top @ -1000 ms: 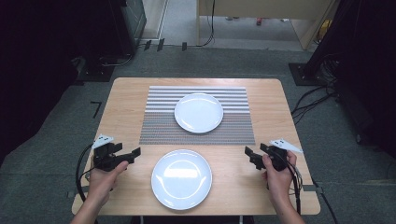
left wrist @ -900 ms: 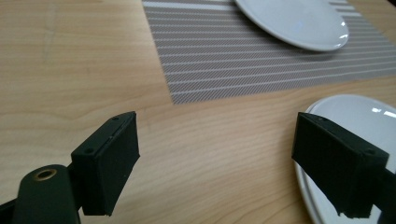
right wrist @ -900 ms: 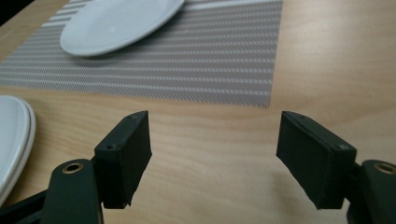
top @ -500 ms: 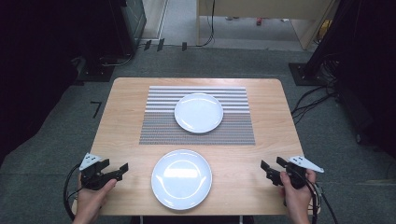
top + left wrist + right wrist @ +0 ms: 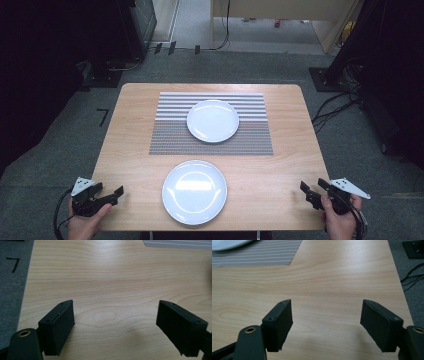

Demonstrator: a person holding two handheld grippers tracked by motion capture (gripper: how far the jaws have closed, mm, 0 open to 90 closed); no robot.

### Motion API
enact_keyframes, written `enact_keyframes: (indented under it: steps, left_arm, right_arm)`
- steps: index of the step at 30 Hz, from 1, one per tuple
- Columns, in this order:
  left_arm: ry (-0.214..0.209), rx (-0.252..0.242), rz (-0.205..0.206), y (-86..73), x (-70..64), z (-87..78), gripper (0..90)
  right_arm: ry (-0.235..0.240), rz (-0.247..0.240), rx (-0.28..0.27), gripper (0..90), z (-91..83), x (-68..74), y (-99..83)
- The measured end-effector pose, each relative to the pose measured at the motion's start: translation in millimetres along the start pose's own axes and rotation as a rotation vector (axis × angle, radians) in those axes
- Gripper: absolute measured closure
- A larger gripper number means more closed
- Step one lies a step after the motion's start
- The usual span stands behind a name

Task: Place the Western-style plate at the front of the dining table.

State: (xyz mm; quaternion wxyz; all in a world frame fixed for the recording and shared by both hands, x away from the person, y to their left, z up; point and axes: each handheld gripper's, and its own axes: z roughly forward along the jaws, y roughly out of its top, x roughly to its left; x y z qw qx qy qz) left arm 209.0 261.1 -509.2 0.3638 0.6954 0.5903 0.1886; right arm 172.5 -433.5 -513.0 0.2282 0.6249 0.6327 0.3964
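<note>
At the near corners of the wooden table [image 5: 280, 165], both grippers hang with jaws spread wide, nothing between them. Left gripper [image 5: 111, 196] sits at the near left edge, right gripper [image 5: 311, 192] at the near right. Near plate [image 5: 194, 191] lies between them, well apart from each. Far plate [image 5: 213, 120] rests on the striped mat [image 5: 170, 135].

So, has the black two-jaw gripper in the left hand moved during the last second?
Yes. The left black two-jaw gripper has drawn back toward the person and outward, away from the near white round plate, to the wooden table's near-left corner.
</note>
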Motion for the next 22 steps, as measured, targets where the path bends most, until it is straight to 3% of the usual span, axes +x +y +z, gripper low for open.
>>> enact_keyframes:
  steps: [6, 10, 12, 22]
  left_arm:
    - [0.046, 0.031, 0.062, 0.4, -5.2, 5.4, 14.9]
    - [0.082, 0.039, 0.094, -0.2, -9.8, 8.2, 15.0]
    - [0.115, 0.045, 0.131, -1.0, -14.5, 10.4, 15.2]
    - [0.118, 0.027, 0.123, -2.6, -15.9, 11.4, 15.1]
  right_arm:
    - [-0.019, 0.000, 0.052, 24.7, 9.1, -5.1, -5.5]
    - [-0.037, -0.021, 0.060, 24.7, 12.4, -1.6, -4.0]
    - [-0.042, -0.031, 0.063, 23.5, 13.7, -0.5, -3.5]
    - [-0.075, -0.090, 0.084, 20.9, 16.2, 6.4, -3.9]
